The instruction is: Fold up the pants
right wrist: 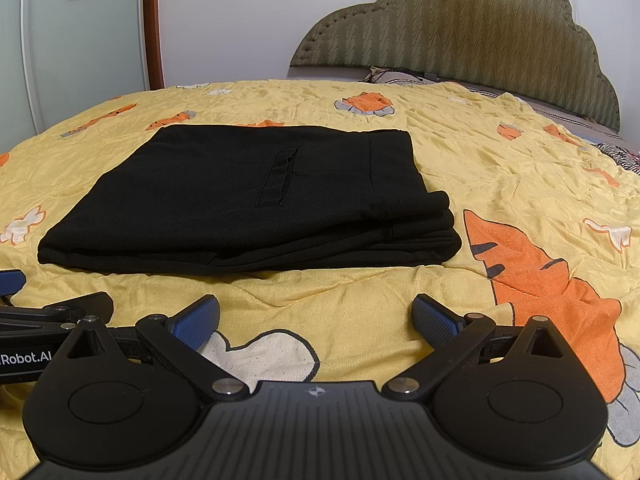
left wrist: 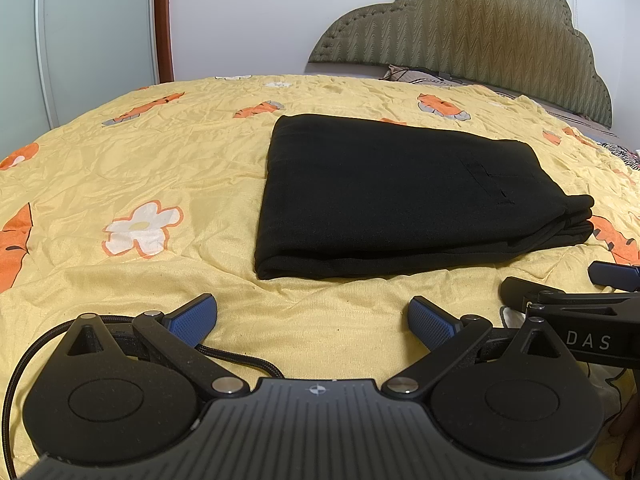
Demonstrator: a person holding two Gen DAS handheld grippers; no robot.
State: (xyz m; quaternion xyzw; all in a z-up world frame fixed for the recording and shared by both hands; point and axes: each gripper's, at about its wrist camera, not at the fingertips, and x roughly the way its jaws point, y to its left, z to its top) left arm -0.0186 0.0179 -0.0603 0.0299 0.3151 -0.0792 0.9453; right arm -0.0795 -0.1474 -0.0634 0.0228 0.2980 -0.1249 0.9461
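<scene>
Black pants (left wrist: 392, 200) lie folded into a flat stacked rectangle on the yellow bedspread (left wrist: 160, 168); they also show in the right wrist view (right wrist: 248, 200), with a back pocket slit on top. My left gripper (left wrist: 312, 320) is open and empty, resting low on the bed just in front of the pants. My right gripper (right wrist: 316, 320) is open and empty, also in front of the pants. The right gripper shows at the right edge of the left wrist view (left wrist: 560, 292). The left gripper shows at the left edge of the right wrist view (right wrist: 56, 304).
The bedspread has orange tiger and white flower prints. An olive padded headboard (left wrist: 480, 32) and a pillow (left wrist: 424, 74) stand at the far right. A wardrobe door (left wrist: 88, 40) with a brown frame is at the far left. A black cable (left wrist: 40, 340) runs by the left gripper.
</scene>
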